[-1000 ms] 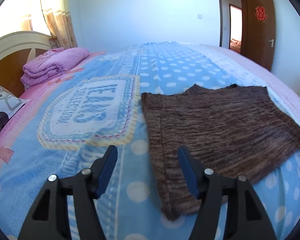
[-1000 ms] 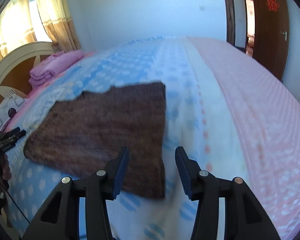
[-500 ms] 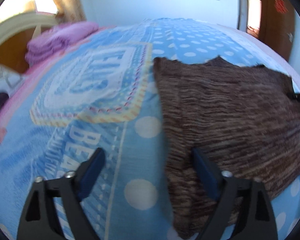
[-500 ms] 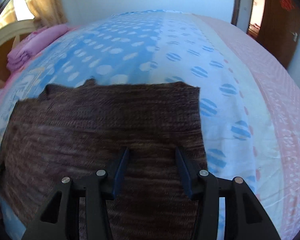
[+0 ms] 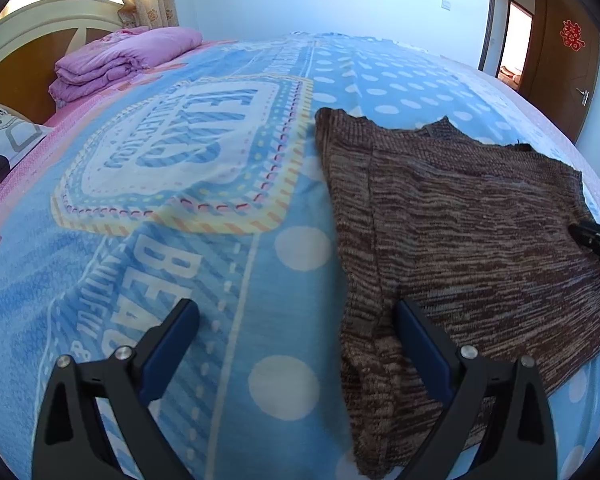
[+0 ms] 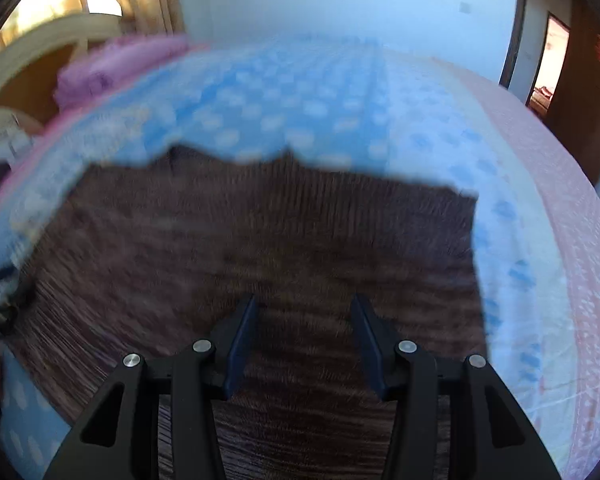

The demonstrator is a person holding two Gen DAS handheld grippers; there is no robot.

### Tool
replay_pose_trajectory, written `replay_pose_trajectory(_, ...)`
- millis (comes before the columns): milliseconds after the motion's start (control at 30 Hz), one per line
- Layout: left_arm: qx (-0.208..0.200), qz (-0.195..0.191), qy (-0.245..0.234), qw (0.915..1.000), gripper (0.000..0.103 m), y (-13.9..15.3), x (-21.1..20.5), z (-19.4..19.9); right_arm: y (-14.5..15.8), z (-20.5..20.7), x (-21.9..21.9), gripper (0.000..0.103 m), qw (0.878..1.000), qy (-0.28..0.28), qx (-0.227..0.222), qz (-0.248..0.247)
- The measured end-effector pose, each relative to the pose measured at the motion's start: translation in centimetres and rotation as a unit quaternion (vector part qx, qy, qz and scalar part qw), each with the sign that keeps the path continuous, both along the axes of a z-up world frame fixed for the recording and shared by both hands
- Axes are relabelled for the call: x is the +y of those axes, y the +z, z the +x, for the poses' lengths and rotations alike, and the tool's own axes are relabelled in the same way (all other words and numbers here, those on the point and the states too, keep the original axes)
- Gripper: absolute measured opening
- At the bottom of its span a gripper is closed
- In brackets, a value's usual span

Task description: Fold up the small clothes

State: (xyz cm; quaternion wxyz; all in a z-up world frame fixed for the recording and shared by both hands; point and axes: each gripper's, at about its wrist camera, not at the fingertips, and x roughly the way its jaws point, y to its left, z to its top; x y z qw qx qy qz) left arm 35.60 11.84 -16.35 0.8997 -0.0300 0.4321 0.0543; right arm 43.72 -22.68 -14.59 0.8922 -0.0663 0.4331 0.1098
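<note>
A brown knitted garment (image 5: 460,232) lies flat on the blue dotted bedspread (image 5: 180,220). My left gripper (image 5: 296,316) is wide open and empty, low over the garment's near left edge, with its right finger over the knit. My right gripper (image 6: 304,312) is open and empty, close above the middle of the garment (image 6: 280,240); that view is blurred. The right gripper's tip (image 5: 596,238) shows at the right edge of the left wrist view, over the garment.
A folded purple quilt (image 5: 116,60) lies by the cream headboard (image 5: 40,28) at the far left, with a patterned pillow (image 5: 4,144) nearer. A pink sheet (image 6: 560,200) covers the right side of the bed. A brown door (image 5: 560,72) stands at the far right.
Both grippers have come down closer to the garment. The left jaws have opened wider. The right gripper has moved from the garment's right edge to over its middle.
</note>
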Motion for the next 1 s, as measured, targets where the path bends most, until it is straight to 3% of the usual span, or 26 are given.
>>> replay_pose_trajectory(167, 0.001, -0.006, 0.008, 0.9999, 0.101, 0.2, 0.5, -1.2, 0.3, -2.1, -0.5, 0.054, 1.000, -0.014, -0.014, 0.017)
replay_pose_trajectory(267, 0.003, -0.021, 0.000, 0.9998, 0.101, 0.1, 0.9, -2.6, 0.6, -4.5, 0.0, 0.055, 1.000, 0.009, -0.023, 0.012)
replay_pose_trajectory(500, 0.013, 0.005, -0.016, 0.9998, 0.103, -0.3, 0.7, -5.0, -0.3, -9.2, 2.6, 0.058, 0.997, 0.065, -0.043, -0.019)
replay_pose_trajectory(800, -0.003, -0.031, -0.012, 0.9995, 0.103, 0.2, 2.2, -7.0, -0.2, -12.4, 2.5, 0.059, 0.997, 0.062, -0.042, -0.019)
replay_pose_trajectory(1000, -0.004, -0.040, -0.016, 0.9991, 0.103, 0.4, 3.2, -8.6, 0.2, -15.1, 4.7, 0.059, 0.991, 0.107, -0.066, -0.041)
